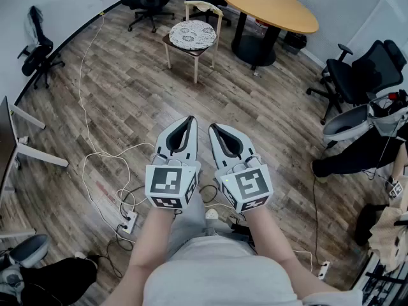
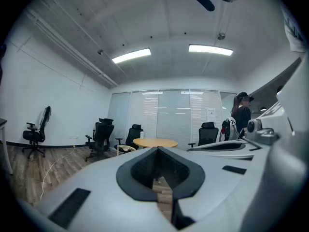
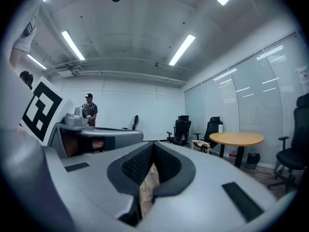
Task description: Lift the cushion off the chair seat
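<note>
The cushion [image 1: 192,35], round and white with a lacy pattern, lies on the seat of a small pale wooden chair [image 1: 194,59] far ahead of me, beside the round table. My left gripper [image 1: 190,119] and right gripper [image 1: 213,128] are held side by side at waist height, both pointing level toward the chair and well short of it. Both are shut with nothing between their jaws. The left gripper view shows the jaw tips [image 2: 157,149] meeting, with the chair [image 2: 124,149] small in the distance. In the right gripper view the shut gripper [image 3: 154,143] points left of the chair [image 3: 200,145].
A round wooden table [image 1: 271,6] stands right of the chair. Black office chairs [image 1: 360,75] ring the room. White cables and a power strip [image 1: 129,222] lie on the wood floor near my feet. A person [image 2: 241,117] stands at the right.
</note>
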A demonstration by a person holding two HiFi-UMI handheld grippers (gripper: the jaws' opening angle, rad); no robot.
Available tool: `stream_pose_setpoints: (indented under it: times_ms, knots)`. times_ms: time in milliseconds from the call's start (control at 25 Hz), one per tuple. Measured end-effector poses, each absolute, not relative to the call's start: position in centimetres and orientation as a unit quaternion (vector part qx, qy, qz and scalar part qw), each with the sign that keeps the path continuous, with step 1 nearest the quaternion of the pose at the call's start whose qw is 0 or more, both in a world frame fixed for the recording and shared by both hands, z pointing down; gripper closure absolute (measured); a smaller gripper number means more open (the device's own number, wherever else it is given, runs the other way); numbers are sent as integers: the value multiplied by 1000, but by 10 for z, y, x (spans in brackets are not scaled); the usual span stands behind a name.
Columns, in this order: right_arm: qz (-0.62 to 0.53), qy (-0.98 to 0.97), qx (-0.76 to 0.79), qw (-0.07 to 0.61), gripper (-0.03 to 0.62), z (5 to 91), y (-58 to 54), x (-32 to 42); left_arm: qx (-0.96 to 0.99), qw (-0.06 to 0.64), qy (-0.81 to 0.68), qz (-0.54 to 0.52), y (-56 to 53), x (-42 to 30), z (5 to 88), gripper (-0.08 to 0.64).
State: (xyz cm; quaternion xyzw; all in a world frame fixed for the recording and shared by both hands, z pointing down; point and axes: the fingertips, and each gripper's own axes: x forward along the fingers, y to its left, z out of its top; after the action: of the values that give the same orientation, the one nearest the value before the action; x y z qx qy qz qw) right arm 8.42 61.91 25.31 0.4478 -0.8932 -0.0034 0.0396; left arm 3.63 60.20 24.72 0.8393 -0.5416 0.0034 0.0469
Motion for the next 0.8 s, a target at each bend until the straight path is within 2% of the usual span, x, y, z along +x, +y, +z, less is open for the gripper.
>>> stream_pose_setpoints:
  times_ms: [440, 800]
  knots:
    - [-18, -889, 455, 32, 569, 242, 600, 90, 842, 32, -538, -15, 579, 40, 232, 558]
    - [-16, -885, 465, 23, 568, 242, 521, 74, 848, 35, -529, -15, 498, 23, 238, 558]
